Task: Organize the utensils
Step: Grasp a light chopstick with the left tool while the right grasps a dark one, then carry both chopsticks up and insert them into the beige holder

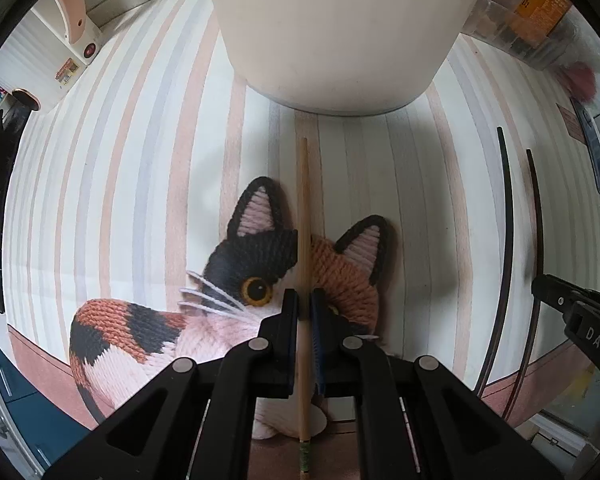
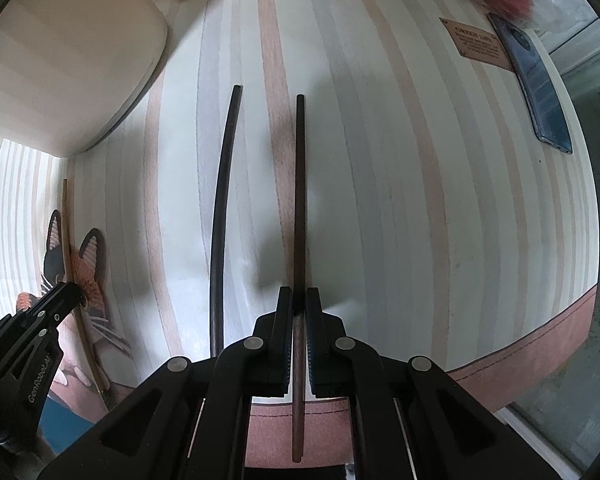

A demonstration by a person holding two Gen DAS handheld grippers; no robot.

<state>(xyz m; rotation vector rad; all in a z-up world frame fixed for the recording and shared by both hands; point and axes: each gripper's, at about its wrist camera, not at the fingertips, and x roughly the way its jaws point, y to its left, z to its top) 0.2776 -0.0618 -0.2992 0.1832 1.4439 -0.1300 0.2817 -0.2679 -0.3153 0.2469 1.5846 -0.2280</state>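
Observation:
My left gripper (image 1: pixel 304 300) is shut on a light bamboo chopstick (image 1: pixel 302 208) that points away toward a large white container (image 1: pixel 336 32). My right gripper (image 2: pixel 299 298) is shut on a dark brown chopstick (image 2: pixel 299 184). A second black chopstick (image 2: pixel 222 208) lies on the mat just to its left. Both dark chopsticks show at the right of the left wrist view (image 1: pixel 508 240). The left gripper (image 2: pixel 60 300) and bamboo chopstick (image 2: pixel 66 216) show at the left of the right wrist view.
A striped mat (image 2: pixel 400 160) with a cat picture (image 1: pixel 244 264) covers the table. A dark phone (image 2: pixel 540 92) and a brown tag (image 2: pixel 476 42) lie at the far right. Clear boxes (image 1: pixel 532 16) stand behind; a white appliance (image 1: pixel 60 44) stands at the far left.

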